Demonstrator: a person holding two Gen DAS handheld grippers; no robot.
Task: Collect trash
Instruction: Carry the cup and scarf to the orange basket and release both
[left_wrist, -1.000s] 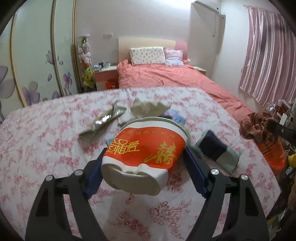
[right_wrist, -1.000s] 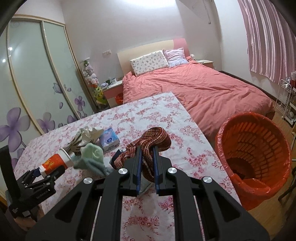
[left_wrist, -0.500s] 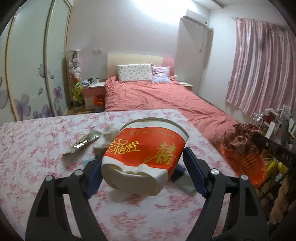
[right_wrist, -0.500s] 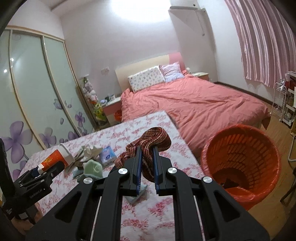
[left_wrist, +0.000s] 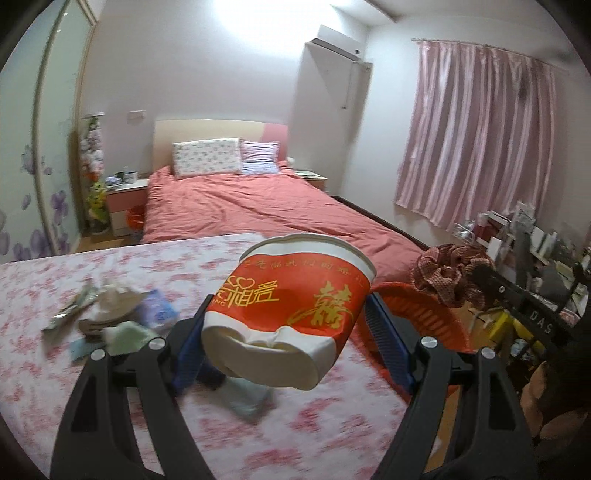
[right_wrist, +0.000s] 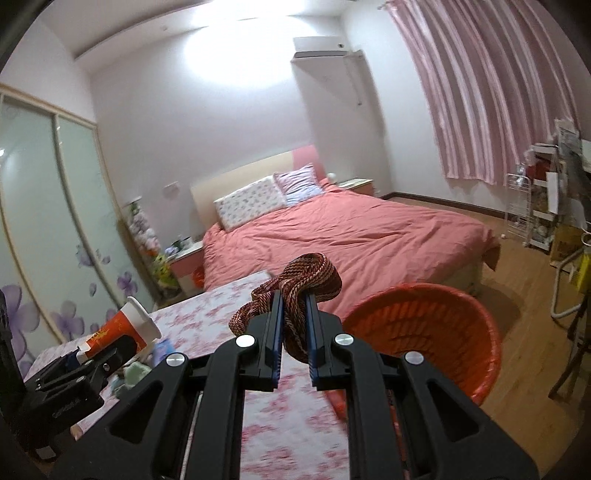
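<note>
My left gripper (left_wrist: 291, 332) is shut on a crushed red and white paper cup (left_wrist: 291, 302), held above the floral table. The cup also shows in the right wrist view (right_wrist: 118, 332). My right gripper (right_wrist: 293, 332) is shut on a bunch of red-brown braided rope (right_wrist: 295, 284), held near the rim of the orange trash basket (right_wrist: 443, 332). In the left wrist view the rope (left_wrist: 447, 273) hangs over the basket (left_wrist: 424, 310) at the table's right edge.
Loose trash lies on the floral tablecloth (left_wrist: 74, 387): crumpled tissue (left_wrist: 114, 299), a green wad (left_wrist: 125, 336), a blue tissue pack (left_wrist: 159, 310), a wrapper (left_wrist: 68, 314). A red bed (left_wrist: 240, 206) stands behind. Cluttered shelves (left_wrist: 535, 258) stand at the right.
Both grippers have risen and swung right toward the basket, each keeping its load. The rope now hangs by the basket rim; the cup is higher above the table.
</note>
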